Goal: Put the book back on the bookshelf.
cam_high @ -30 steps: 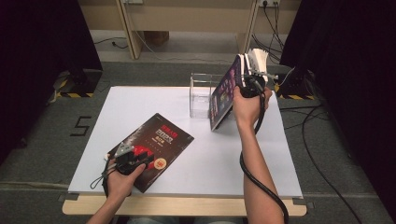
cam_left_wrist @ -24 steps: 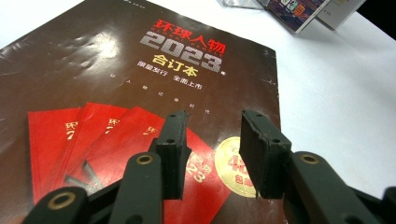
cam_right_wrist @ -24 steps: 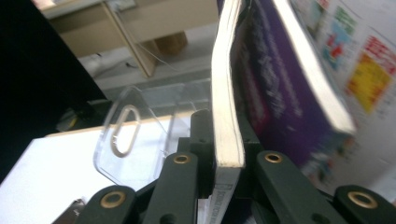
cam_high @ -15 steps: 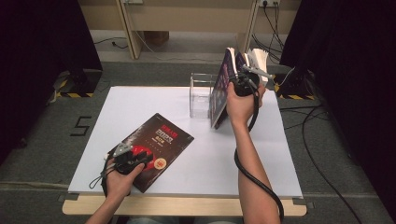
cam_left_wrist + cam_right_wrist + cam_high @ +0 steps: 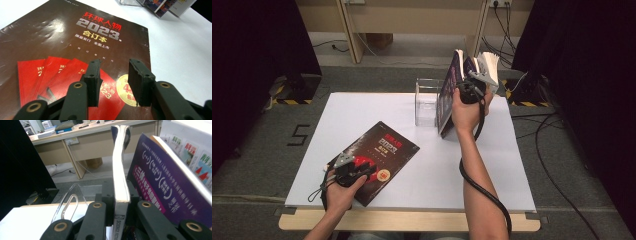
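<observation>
At table's far edge: my right gripper [image 5: 470, 86] clamps magazine [image 5: 121, 182], now tipped upright beside clear stand [image 5: 426, 102]; left gripper [image 5: 113, 75] open over dark magazine [image 5: 62, 42].

My right hand [image 5: 466, 111] hides the lower part of the books [image 5: 451, 95] I hold upright, and how many stand there I cannot tell. In the left gripper view the magazine [image 5: 75, 50] runs off the left and bottom edges. Its small print is too fine to read.
</observation>
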